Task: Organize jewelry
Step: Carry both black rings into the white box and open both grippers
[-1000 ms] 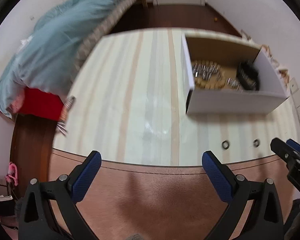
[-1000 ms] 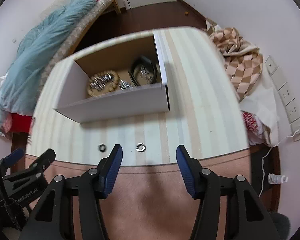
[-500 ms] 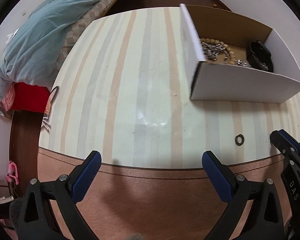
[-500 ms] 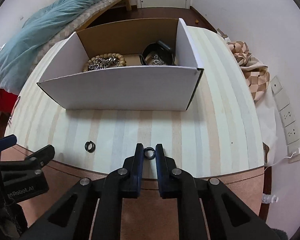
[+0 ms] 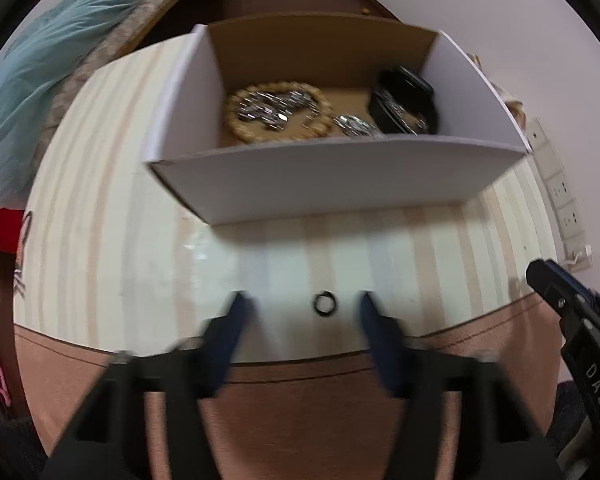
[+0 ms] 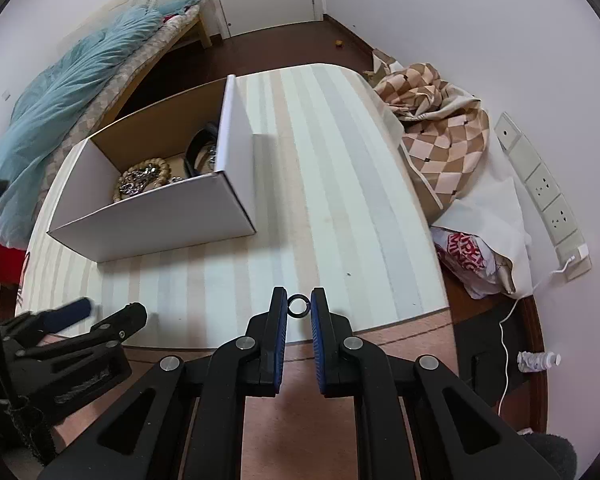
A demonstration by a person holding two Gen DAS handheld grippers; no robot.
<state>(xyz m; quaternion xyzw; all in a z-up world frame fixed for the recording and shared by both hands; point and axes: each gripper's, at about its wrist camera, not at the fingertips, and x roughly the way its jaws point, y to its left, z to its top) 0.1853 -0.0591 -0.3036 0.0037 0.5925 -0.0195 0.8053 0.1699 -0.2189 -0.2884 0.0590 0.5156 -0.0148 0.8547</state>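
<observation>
My right gripper (image 6: 299,306) is shut on a small dark ring (image 6: 299,305), held above the striped table's near edge. My left gripper (image 5: 302,312) is open, its blurred jaws on either side of a second dark ring (image 5: 325,303) that lies on the striped table (image 5: 100,200). A white cardboard box (image 5: 320,184) stands behind it, holding a beaded bracelet (image 5: 278,114), silver chains and a black band (image 5: 406,106). The box also shows in the right wrist view (image 6: 160,212). The right gripper shows at the left view's right edge (image 5: 572,312).
A blue quilt on a bed (image 6: 72,96) lies to the far left. A checkered cloth (image 6: 436,136) and a plastic bag (image 6: 472,260) lie right of the table. Wall sockets (image 6: 540,184) are at the right. A brown table border (image 5: 300,400) runs along the near edge.
My right gripper has lifted the ring off the table and swung right. My left gripper has moved right and forward, and its jaws have narrowed around the second ring.
</observation>
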